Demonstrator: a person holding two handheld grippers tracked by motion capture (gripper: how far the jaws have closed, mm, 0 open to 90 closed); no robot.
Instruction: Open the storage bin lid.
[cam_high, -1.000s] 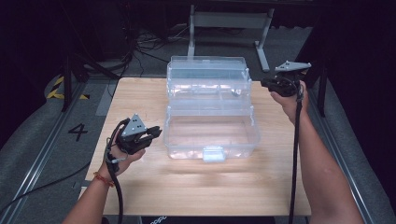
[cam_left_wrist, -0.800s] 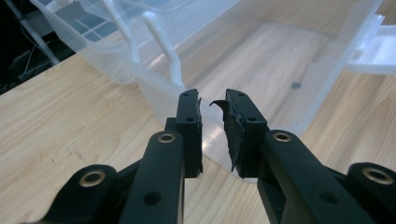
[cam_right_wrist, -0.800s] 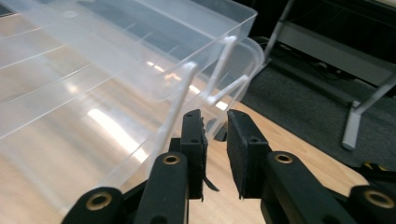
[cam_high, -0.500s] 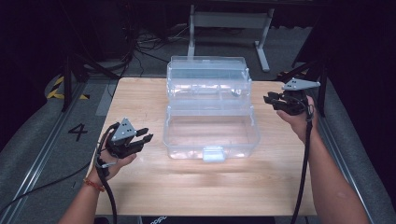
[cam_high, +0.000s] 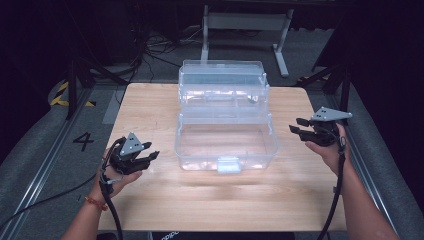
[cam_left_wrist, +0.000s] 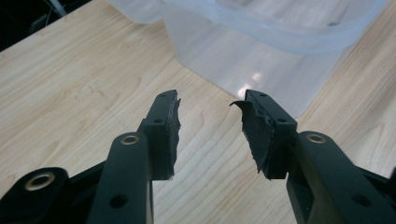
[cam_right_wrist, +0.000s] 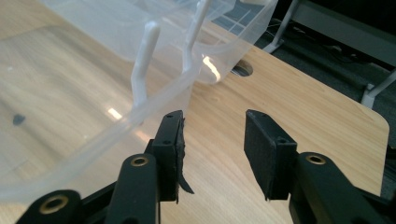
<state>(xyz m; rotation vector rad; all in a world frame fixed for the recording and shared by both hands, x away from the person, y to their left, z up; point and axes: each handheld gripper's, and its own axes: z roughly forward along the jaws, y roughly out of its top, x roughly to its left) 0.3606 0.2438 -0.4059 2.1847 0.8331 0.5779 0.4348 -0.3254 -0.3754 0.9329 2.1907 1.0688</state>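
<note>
A light wooden surface (cam_high: 150, 105) with rounded corners takes up the middle of the high view; its grain runs left to right. In the right gripper view a small round hole (cam_right_wrist: 242, 69) shows in that surface near its far edge. Grey floor (cam_high: 45, 150) lies around it, with a painted number 4 (cam_high: 83, 141) at the left and yellow-and-black hazard tape (cam_high: 61, 93) further up the left side. A metal rail (cam_high: 30, 197) runs diagonally across the lower left. At the top centre stands a grey metal frame (cam_high: 245, 22), with dark cables (cam_high: 150, 42) on the floor to its left.
</note>
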